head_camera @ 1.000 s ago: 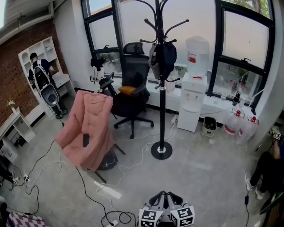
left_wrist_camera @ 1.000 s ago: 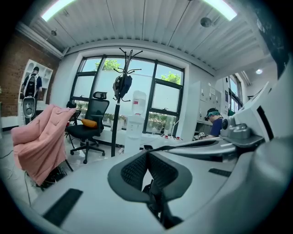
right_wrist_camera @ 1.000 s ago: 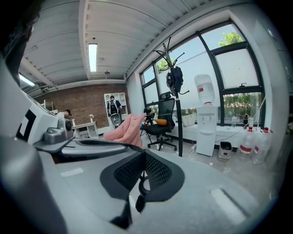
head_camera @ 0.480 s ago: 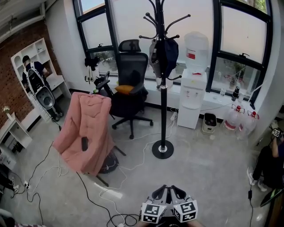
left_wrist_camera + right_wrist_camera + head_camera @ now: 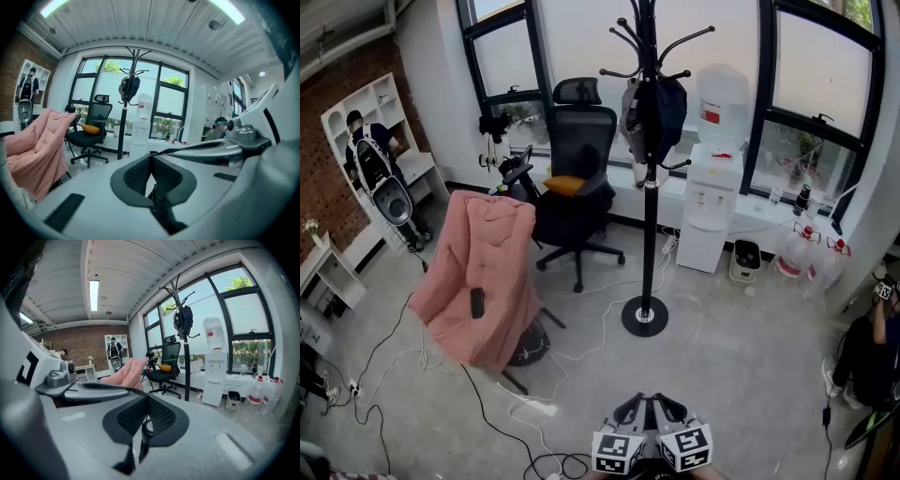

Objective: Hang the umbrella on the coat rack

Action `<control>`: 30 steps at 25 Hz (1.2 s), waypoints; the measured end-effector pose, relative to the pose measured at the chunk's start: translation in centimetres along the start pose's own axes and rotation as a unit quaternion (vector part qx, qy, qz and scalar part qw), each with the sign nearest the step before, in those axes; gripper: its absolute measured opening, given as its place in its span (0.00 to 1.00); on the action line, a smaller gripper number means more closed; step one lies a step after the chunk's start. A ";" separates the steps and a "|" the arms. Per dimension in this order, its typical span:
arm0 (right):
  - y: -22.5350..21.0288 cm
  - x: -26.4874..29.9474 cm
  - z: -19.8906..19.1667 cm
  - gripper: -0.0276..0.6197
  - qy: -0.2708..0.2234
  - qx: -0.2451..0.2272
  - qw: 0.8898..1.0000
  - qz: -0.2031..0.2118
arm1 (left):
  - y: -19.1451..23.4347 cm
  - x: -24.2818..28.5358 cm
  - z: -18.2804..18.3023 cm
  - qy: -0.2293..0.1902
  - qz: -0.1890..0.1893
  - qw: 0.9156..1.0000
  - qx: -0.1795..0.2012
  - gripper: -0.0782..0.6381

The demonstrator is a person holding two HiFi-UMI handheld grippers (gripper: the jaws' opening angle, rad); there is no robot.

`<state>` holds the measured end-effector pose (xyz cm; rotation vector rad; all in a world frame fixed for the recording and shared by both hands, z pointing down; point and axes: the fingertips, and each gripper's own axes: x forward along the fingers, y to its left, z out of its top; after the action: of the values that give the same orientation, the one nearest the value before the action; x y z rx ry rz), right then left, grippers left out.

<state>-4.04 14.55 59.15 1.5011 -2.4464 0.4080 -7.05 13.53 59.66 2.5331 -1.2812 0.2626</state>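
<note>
The black coat rack (image 5: 649, 216) stands mid-room before the windows. A dark blue folded thing that looks like the umbrella (image 5: 664, 108) hangs from its upper hooks, beside a grey item (image 5: 628, 112). My left gripper (image 5: 630, 412) and right gripper (image 5: 667, 410) sit side by side at the bottom edge of the head view, well short of the rack's base (image 5: 644, 317). Both are shut, pads together, with nothing visibly held. The left gripper view shows the rack (image 5: 123, 126) and umbrella (image 5: 131, 88) far ahead. So does the right gripper view: rack (image 5: 186, 366), umbrella (image 5: 185, 319).
A pink-draped chair (image 5: 487, 272) stands left of the rack, with a black office chair (image 5: 577, 187) behind it. A water dispenser (image 5: 712, 187) and bottles (image 5: 806, 258) line the window wall. Cables (image 5: 534, 403) and a power strip trail across the floor. A person (image 5: 872, 347) sits at the right edge.
The head view has shifted a little, so the rack stands slightly further right and higher in frame. Both grippers stay side by side, shut, at the bottom edge.
</note>
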 end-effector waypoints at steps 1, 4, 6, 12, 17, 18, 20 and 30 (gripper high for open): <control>-0.2 0.2 0.1 0.05 0.000 0.002 1.000 0.002 | 0.1 0.2 0.1 0.000 0.001 1.000 -0.002 0.13; -1.0 0.8 0.1 0.05 0.004 0.010 1.000 0.004 | 0.2 1.3 0.1 0.001 0.006 1.000 -0.003 0.13; -1.5 1.3 0.0 0.05 0.008 0.014 1.000 0.007 | 0.4 2.0 0.1 0.003 0.010 1.000 -0.006 0.13; -3.4 3.0 0.6 0.05 0.014 0.012 1.000 0.022 | 1.0 4.4 0.3 0.003 0.024 1.000 -0.017 0.13; -5.6 4.9 1.9 0.05 0.015 0.011 0.999 0.033 | 1.7 6.8 1.7 0.005 0.039 0.999 -0.025 0.13; -6.0 5.4 2.1 0.05 0.015 0.011 0.999 0.035 | 1.9 7.3 2.0 0.007 0.041 0.999 -0.024 0.13; -6.9 6.2 2.6 0.05 0.015 0.012 0.999 0.038 | 2.2 8.3 2.6 0.010 0.045 0.999 -0.024 0.13; -10.9 9.7 4.2 0.05 0.033 0.004 0.997 0.075 | 3.6 13.4 4.3 0.014 0.078 0.996 -0.042 0.13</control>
<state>1.14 0.31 59.76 1.2897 -2.5165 0.4888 -1.93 -0.10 60.13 2.3548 -1.4488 0.2703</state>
